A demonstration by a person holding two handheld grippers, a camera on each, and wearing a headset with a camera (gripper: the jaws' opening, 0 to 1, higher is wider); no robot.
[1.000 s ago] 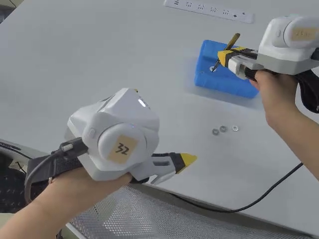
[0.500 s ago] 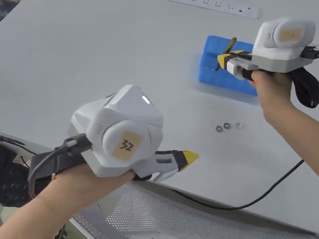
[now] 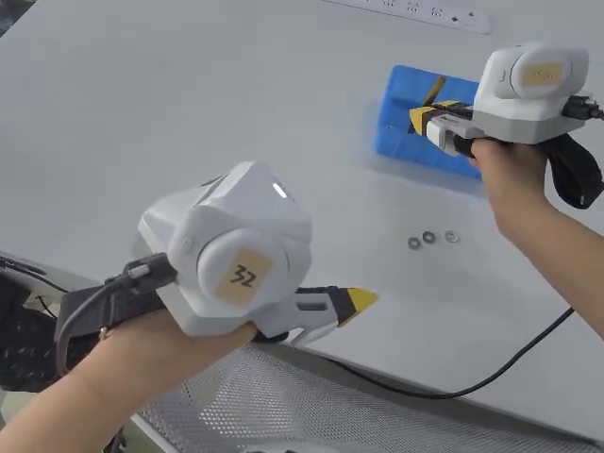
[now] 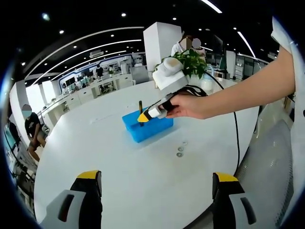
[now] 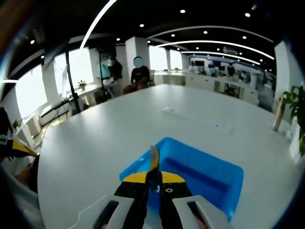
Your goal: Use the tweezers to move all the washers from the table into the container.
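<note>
Three washers are seen lying in a short row on the table, outside the container and near its closer side. The blue container is set further back on the table, and a power strip is seen beyond it. The tweezers are clamped between the closed jaws of the right gripper, which is held over the container. In the left gripper view the tweezers are shown roughly upright above the container's interior. Whether a washer is carried in their tips cannot be told. The left gripper is held low at the near edge of the table, well apart from the washers, with its jaws spread wide and nothing between them. A black cable is laid across the table beneath the right arm.
</note>
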